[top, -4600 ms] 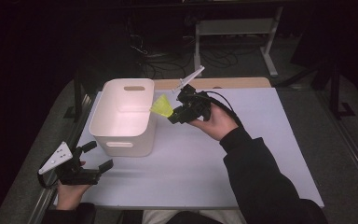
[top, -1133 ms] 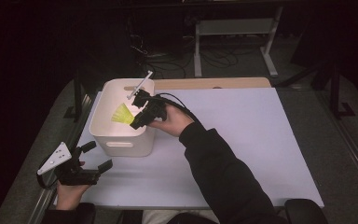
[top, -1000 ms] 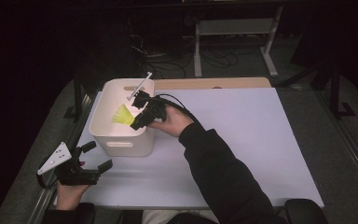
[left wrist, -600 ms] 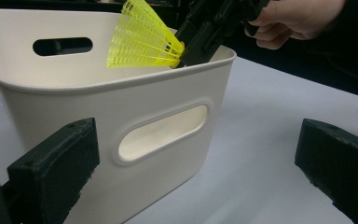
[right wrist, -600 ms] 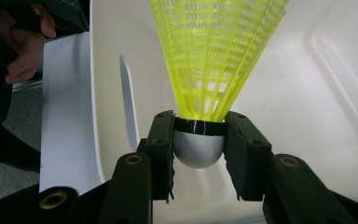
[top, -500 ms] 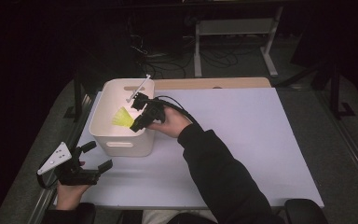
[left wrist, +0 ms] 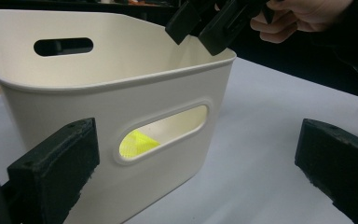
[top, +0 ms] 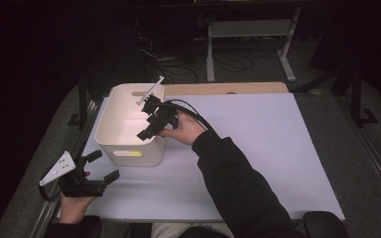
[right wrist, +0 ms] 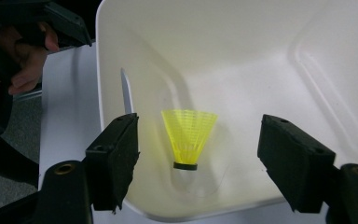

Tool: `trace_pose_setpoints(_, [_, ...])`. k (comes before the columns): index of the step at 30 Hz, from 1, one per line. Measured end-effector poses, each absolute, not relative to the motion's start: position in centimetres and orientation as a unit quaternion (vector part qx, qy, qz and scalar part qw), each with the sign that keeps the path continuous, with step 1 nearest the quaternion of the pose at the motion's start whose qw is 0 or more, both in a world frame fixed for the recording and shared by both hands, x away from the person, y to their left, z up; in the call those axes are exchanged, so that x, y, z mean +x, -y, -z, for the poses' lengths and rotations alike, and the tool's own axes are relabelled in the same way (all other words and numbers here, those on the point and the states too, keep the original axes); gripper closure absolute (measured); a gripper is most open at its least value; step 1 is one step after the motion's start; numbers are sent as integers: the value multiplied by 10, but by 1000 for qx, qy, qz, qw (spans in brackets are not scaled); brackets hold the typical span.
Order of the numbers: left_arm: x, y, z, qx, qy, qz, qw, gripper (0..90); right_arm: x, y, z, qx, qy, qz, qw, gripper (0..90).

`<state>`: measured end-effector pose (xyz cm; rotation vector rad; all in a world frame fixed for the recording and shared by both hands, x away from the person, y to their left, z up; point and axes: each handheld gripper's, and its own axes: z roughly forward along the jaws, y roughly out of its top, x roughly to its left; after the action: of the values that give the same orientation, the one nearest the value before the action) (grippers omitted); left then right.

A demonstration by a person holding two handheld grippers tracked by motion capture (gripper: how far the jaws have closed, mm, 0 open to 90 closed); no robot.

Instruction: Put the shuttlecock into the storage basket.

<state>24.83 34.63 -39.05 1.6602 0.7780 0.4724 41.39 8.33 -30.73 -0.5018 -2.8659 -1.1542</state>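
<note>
Yellow shuttlecock (right wrist: 189, 135) lies on the floor of the white bin (top: 121, 148) — my right gripper (top: 148, 130) above it, jaws just opened, holding nothing.

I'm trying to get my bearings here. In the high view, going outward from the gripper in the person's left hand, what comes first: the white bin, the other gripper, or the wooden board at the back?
1. White bin: just up and right of the left gripper, near the table's left.
2. Right gripper: over the bin's right rim.
3. Wooden board: along the table's far edge.
</note>
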Motion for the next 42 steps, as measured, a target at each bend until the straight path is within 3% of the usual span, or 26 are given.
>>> trace_pose_setpoints(3, [248, -346, 391, 712, -334, -202, 584, 0, 413, -81, 306, -161, 915, 370, 0, 238])
trace_pose_setpoints(6, [248, -346, 391, 711, -334, -201, 585, 0, 411, -76, 303, -157, 913, 375, -9, 135])
trace_pose_setpoints(11, [248, -346, 391, 711, -335, -201, 585, 0, 408, -70, 299, -156, 910, 384, -29, 93])
trace_pose_setpoints(14, [248, -346, 391, 711, -335, -201, 584, 0, 407, -63, 296, -157, 907, 390, -36, 3])
trace_pose_setpoints(42, [248, -346, 391, 712, -337, -203, 582, 0, 400, -15, 294, -171, 887, 424, -58, 0])
